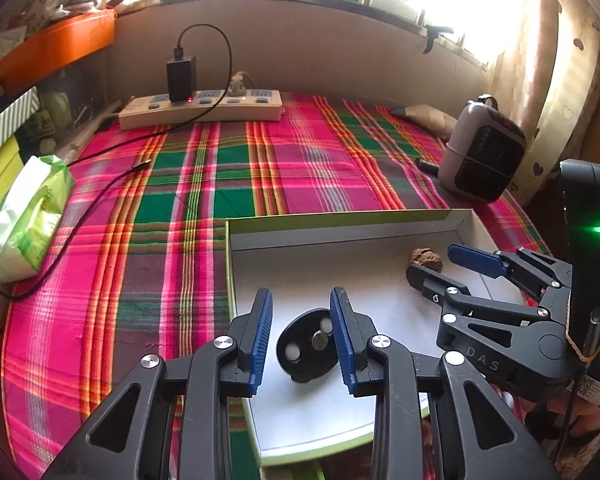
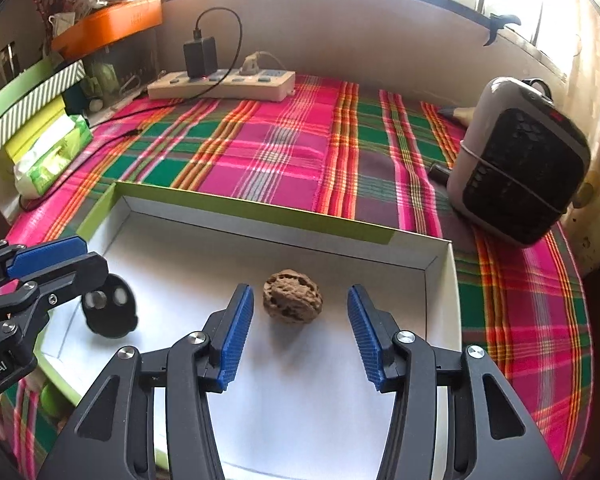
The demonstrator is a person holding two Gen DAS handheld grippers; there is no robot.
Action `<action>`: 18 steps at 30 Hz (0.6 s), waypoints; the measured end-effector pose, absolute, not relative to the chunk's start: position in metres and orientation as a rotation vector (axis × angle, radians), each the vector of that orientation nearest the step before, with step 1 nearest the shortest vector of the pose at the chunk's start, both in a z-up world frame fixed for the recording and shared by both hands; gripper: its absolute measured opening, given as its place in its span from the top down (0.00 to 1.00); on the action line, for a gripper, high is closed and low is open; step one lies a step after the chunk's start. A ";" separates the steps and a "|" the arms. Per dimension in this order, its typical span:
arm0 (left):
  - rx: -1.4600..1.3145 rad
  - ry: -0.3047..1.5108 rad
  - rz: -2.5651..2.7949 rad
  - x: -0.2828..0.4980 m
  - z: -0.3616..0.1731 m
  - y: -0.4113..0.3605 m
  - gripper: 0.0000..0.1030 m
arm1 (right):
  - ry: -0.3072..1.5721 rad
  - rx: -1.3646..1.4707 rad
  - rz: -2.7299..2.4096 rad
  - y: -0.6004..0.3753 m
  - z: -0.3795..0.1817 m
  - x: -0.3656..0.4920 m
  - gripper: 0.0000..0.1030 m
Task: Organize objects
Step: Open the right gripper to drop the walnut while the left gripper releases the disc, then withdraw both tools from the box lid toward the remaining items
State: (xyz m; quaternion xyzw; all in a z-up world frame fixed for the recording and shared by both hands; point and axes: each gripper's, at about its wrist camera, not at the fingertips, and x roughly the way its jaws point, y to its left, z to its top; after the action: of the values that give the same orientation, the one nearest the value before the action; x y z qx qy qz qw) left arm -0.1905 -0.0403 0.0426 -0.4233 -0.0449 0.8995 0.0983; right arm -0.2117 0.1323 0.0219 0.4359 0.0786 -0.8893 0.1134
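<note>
Shallow box (image 1: 340, 228), white inside with green outer walls, sits on the table with its plaid cloth (image 1: 204, 184). Two things lie in it. Black disc (image 1: 306, 346) with round holes and a metal centre sits at the box's left side, tilted. Brown wrinkled walnut-like lump (image 2: 292, 298) sits further right, near the far wall.

Left tool (image 1: 302, 334): blue pads parted, disc between them; the right pad overlaps the disc's edge in the left wrist view, contact unclear, the left pad has a visible gap. Nothing gripped.

Right tool (image 2: 300, 334): jaws parted wide, lump lies just ahead between the blue pads, clear gaps both sides, not held.

The two tools are side by side over the box.

Background: power strip (image 1: 200, 110) with black charger (image 1: 181, 76) at the wall, tissue pack (image 1: 28, 216) on the left, small heater (image 2: 520, 164) on the right, orange bin (image 2: 108, 24) up left.
</note>
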 end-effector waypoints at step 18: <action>-1.184 -0.239 2.729 -0.135 0.055 -0.072 0.66 | 0.123 1.154 -2.680 0.150 0.052 -0.142 0.51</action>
State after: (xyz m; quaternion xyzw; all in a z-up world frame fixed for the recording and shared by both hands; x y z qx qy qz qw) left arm -0.1352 -0.0721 0.0552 -0.3955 -0.0798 0.9116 0.0783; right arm -0.1421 0.1499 0.0517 0.3928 0.0418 -0.9120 0.1102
